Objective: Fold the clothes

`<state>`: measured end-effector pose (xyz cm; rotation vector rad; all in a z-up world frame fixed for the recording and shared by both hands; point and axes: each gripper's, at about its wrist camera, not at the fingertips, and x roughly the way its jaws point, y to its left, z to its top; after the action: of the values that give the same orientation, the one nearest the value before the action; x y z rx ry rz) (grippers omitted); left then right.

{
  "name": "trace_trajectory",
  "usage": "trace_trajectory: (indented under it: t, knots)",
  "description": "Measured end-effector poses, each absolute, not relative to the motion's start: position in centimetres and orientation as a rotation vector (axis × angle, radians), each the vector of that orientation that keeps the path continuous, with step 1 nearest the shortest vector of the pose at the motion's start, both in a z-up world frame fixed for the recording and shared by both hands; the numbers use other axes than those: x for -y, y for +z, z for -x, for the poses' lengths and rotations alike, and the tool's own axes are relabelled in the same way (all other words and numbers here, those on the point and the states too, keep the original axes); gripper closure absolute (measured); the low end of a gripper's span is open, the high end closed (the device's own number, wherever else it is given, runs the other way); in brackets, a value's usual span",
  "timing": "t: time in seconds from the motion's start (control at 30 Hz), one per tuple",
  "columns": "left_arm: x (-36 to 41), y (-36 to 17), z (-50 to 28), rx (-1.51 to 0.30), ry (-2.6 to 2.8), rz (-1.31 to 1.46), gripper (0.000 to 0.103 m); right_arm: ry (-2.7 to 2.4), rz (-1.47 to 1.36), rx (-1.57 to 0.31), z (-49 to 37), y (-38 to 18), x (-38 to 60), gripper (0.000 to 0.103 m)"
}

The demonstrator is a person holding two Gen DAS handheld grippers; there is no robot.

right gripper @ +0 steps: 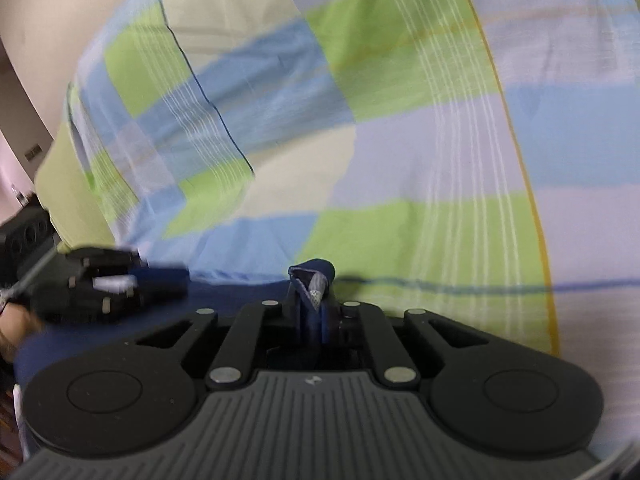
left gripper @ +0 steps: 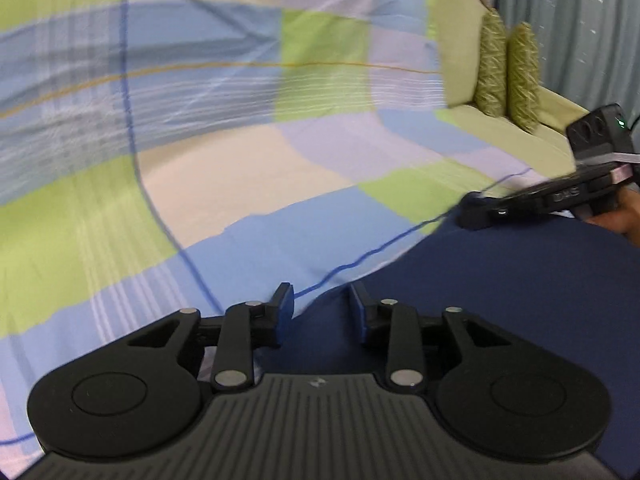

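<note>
A navy blue garment (left gripper: 500, 280) lies on a checked sheet (left gripper: 248, 168) of green, blue, lilac and cream. My left gripper (left gripper: 322, 308) is open and empty, its fingers just over the garment's near edge. My right gripper (right gripper: 314, 304) is shut on a bunched corner of the navy garment (right gripper: 312, 276), whose pale mesh lining shows. The right gripper also shows at the right of the left wrist view (left gripper: 476, 210), at the garment's far edge. The left gripper appears blurred at the left of the right wrist view (right gripper: 120, 284).
The checked sheet (right gripper: 400, 140) covers a pale green sofa (left gripper: 460, 60). Two green patterned cushions (left gripper: 508, 72) stand at its far end. A blue-grey curtain (left gripper: 580, 20) hangs behind. A cream wall (right gripper: 48, 20) is at the left of the right wrist view.
</note>
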<state>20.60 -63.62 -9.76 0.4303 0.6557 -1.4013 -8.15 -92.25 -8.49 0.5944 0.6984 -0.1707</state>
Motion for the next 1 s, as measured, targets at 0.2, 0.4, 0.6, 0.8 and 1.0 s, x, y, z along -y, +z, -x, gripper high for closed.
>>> trace_trajectory:
  t: [0.2,0.4,0.6,0.8,1.0]
  knots:
    - [62.4,-7.7,-20.0,-0.618,-1.329,-0.423,0.064,-0.237,-0.531,-0.672,9.7,-5.7,91.1,0.085]
    - [58.5,-2.9,-18.3,-0.559,-1.303,-0.414,0.067,-0.272,-0.363,-0.608,13.3,1.1,86.1,0.085]
    - [52.3,-0.8,-10.0,-0.508,-1.457,-0.471,0.067,-0.104,-0.228,-0.639,16.1,4.4,76.5,0.085]
    - [52.2,-5.5,-8.5,-0.555,-1.404,-0.551,0.065,-0.1,-0.045,-0.774,14.9,0.8,71.7,0.087]
    - [52.9,-7.1,-10.5,-0.611,-1.389,-0.491,0.064,-0.139,-0.034,-0.814,12.0,-1.8,73.0,0.087]
